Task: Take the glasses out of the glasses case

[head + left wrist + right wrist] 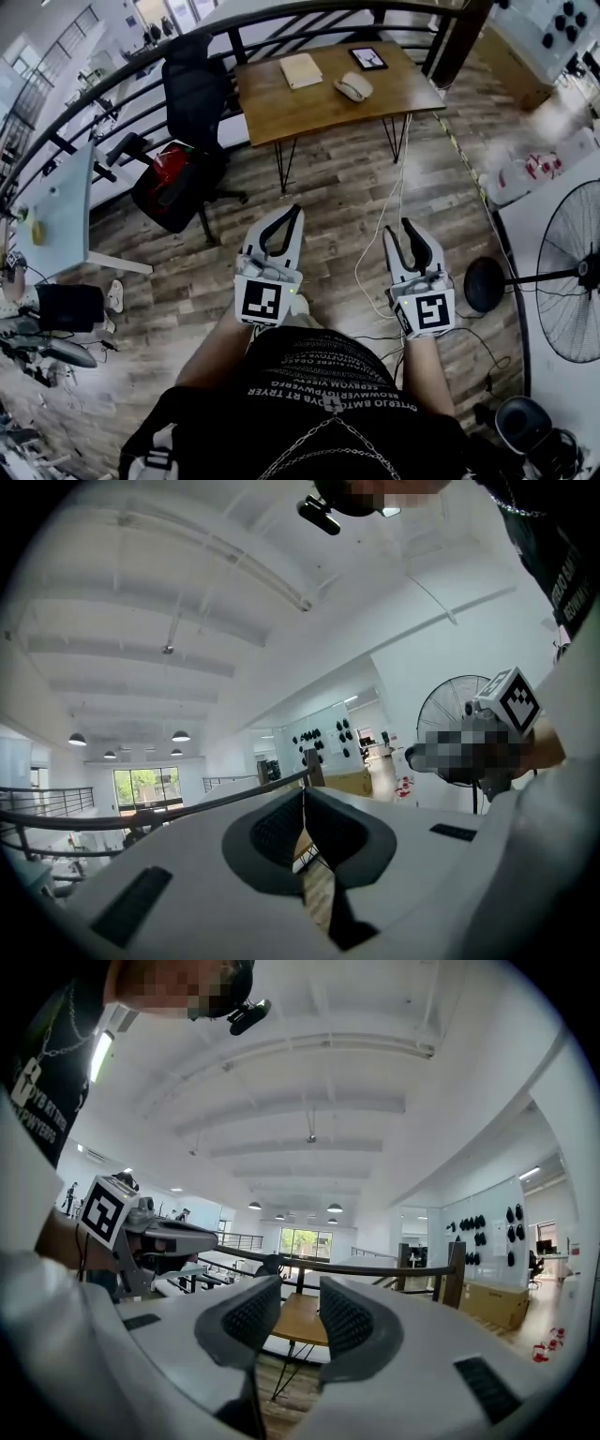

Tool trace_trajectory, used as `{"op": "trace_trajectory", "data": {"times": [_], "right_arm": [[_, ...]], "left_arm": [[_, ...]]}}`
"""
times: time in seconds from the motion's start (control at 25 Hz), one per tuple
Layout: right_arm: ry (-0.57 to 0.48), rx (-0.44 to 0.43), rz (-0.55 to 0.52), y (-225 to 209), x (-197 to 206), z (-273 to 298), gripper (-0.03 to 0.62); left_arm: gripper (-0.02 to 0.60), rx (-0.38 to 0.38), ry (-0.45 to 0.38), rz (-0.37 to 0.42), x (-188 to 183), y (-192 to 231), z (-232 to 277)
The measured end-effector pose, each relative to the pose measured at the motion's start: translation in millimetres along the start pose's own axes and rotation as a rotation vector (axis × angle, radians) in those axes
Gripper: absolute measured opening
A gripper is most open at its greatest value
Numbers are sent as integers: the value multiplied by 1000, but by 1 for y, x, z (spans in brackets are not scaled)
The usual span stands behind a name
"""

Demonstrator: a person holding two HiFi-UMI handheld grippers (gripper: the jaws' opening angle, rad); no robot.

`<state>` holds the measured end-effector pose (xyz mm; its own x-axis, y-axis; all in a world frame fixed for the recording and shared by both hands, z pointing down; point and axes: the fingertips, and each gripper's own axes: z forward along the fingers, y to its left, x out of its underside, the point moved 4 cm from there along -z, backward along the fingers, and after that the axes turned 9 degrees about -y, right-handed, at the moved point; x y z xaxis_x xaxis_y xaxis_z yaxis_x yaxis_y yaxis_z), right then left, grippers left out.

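My left gripper (294, 212) is held level, well short of the wooden table (300, 111), its pads pressed together with nothing between them. On the table, from the left, lie a tan notebook (301, 70), then the pale oval glasses case (353, 87) near the table's right half, and just behind it a tablet (368, 58). The case looks closed, though it is too small here for me to be sure, and no glasses show outside it. My right gripper (397, 227) also points level at the table, with its jaws apart and empty. The table top shows in the gap between them.

The step in hand, as I judge it, is the approach: neither tool is near the case yet. To do it well I would walk up square to the table's near edge and bring both grippers in over it. One would pin the case's base flat and the other lift the lid at its seam. I would also step over the white cable (380, 246) on the floor below that edge.
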<state>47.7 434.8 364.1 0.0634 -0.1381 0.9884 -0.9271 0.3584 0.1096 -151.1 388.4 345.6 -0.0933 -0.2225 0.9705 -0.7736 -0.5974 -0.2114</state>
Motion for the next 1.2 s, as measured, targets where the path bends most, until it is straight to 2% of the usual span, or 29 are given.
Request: {"op": "trace_trajectory", "data": {"times": [0.12,0.28,0.48,0.6,0.88,1.2], "right_arm": [[8,6,-3,3,2,24,123],[18,12,-10,10,4,56,129],[15,26,-29,19,-2,81,132],[13,41,-26,24,-5,85,130],[41,50,10,28,2,89,140],[18,49,16,19,-1,98,140]], "left_arm": [[29,4,-12,0,4,25,11],[29,2,13,-4,15,60,20],[29,53,4,-19,24,81,25],[29,55,8,-20,25,93,26],[29,57,2,-35,26,105,25],[29,40,34,-40,39,107,26]]}}
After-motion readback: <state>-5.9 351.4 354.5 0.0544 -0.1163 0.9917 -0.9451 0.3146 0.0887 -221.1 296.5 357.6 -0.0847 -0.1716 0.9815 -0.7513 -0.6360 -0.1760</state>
